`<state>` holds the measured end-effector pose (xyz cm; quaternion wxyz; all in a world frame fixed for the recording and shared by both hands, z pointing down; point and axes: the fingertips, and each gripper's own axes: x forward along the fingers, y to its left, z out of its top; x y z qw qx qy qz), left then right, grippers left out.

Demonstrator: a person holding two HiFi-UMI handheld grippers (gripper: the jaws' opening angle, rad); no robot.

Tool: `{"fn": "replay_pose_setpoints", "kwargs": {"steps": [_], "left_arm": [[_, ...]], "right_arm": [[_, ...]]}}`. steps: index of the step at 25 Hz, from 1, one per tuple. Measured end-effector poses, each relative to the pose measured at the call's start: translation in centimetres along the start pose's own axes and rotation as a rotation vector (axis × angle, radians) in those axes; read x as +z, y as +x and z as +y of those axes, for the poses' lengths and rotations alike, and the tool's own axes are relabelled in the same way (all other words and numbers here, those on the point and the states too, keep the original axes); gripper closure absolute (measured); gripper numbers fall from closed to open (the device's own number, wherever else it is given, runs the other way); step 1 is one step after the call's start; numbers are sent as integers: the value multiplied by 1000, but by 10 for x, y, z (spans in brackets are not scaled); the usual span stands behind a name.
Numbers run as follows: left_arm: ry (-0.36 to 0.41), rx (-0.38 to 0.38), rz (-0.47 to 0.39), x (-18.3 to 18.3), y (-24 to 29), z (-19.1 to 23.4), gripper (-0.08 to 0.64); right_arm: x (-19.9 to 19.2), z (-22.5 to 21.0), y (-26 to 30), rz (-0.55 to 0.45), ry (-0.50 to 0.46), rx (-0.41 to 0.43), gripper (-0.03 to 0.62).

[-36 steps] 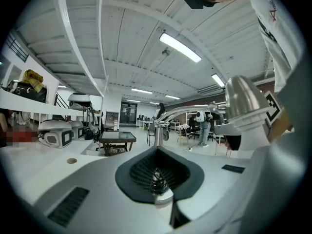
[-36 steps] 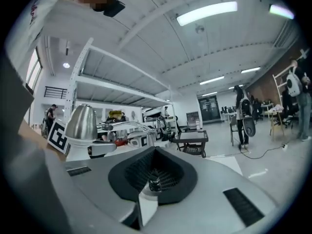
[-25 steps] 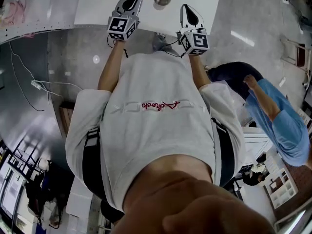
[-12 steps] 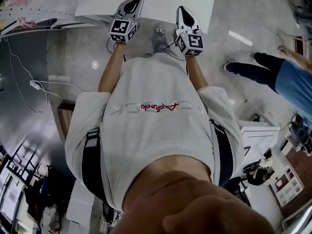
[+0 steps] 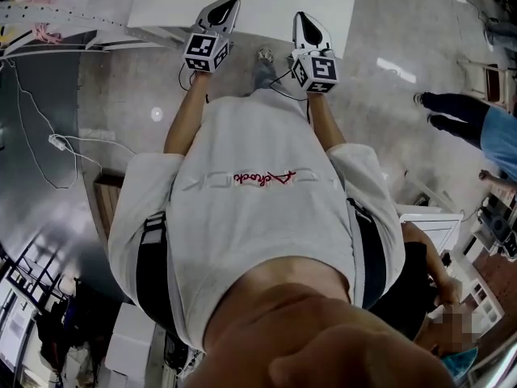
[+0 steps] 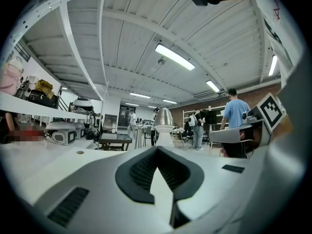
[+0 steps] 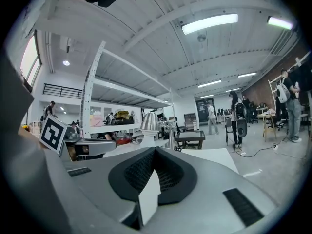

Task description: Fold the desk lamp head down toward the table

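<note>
The white table (image 5: 161,2) is seen at the top of the head view, and both grippers are held out level above its near edge, well apart from each other. The left gripper (image 5: 229,2) is kept over the table's left part. Its jaws are pressed together, the dark pads meeting at the tip with nothing caught between them. The right gripper (image 5: 300,16) is held over the table's right part, and its jaws are likewise pressed together and empty. The desk lamp (image 6: 164,117) is found on the table beyond both grippers, touched by neither. Its rounded metal head is carried upright on a white neck. From above, only a small part of it is caught at the table's far side, in line with the gap between the two grippers. A white shelf rack (image 7: 126,94) stands beyond the table's left side. A cable (image 5: 60,142) lies on the floor to the left of the table, and a walking person's legs (image 5: 448,115) are seen on the floor well to the table's right.
</note>
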<state>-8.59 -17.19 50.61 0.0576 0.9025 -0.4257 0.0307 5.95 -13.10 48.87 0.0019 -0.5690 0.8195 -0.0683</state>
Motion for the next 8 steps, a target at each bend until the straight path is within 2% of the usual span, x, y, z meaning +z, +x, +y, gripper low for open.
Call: {"fn": "replay_pose_setpoints", "kwargs": {"steps": [8], "left_arm": [[-2, 3, 8, -6, -2, 4, 532]], "right_arm": [[-6, 4, 5, 11, -4, 7, 578]]}}
